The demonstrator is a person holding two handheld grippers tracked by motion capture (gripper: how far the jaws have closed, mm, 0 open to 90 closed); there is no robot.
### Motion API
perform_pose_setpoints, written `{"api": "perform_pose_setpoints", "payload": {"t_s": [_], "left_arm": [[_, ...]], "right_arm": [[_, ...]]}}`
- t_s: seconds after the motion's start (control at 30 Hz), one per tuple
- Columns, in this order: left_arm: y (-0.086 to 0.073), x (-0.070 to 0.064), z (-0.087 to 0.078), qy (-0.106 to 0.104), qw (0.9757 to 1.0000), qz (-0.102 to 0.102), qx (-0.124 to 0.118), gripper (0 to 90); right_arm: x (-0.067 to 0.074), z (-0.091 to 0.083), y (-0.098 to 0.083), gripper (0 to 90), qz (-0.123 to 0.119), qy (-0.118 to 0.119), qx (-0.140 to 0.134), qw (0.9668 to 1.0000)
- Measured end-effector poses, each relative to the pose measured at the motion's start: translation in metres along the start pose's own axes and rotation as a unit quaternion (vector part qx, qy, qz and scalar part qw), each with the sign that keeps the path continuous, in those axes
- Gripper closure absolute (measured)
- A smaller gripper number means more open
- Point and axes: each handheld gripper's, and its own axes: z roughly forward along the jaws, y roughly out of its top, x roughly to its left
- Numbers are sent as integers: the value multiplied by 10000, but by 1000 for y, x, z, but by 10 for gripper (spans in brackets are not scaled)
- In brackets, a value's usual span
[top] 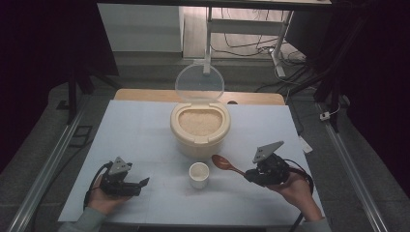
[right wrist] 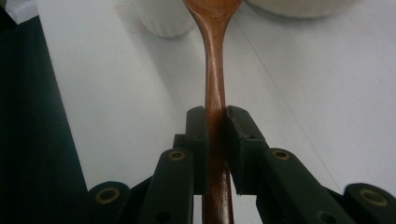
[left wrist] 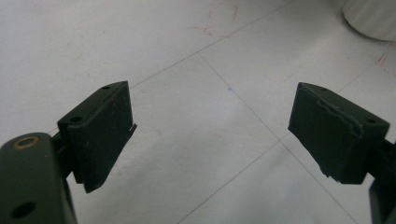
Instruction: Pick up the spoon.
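Wooden and reddish-brown, the spoon (top: 227, 165) is clamped by its handle in the right gripper (top: 252, 175), whose jaws are drawn narrow around it. In the right gripper view the handle (right wrist: 214, 84) runs straight up between the two black pads, pressed on both sides. From the high view the spoon's bowl points left and slightly away from the person, held clear of the surface (top: 135, 130), just right of the small white cup (top: 198, 174) and near the front of the rice container (top: 199, 126).

That cream-coloured container stands in the middle of the pale surface, filled with uncooked rice (top: 199, 121), its clear round lid (top: 199, 82) tipped upright behind it. The cup stands just in front of the container, apart from it.

On the other side, the left gripper (top: 143, 183) rests low over the surface near the front edge, well apart from the cup. Its jaws stand wide, with nothing between them; the left gripper view shows bare surface (left wrist: 205, 107) with faint lines between the two pads.
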Motion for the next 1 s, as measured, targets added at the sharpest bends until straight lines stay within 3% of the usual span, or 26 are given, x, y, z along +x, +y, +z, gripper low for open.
{"api": "perform_pose_setpoints", "payload": {"t_s": [0.6, 1.0], "left_arm": [[1, 0, -2, 13, 9999, -4, -114, 140], [4, -4, -4, 0, 9998, 88, -183, 148]], "right_arm": [[25, 26, 54, 793, -661, 225, 69, 9975], [30, 39, 71, 793, -877, 295, 165, 9956]]}}
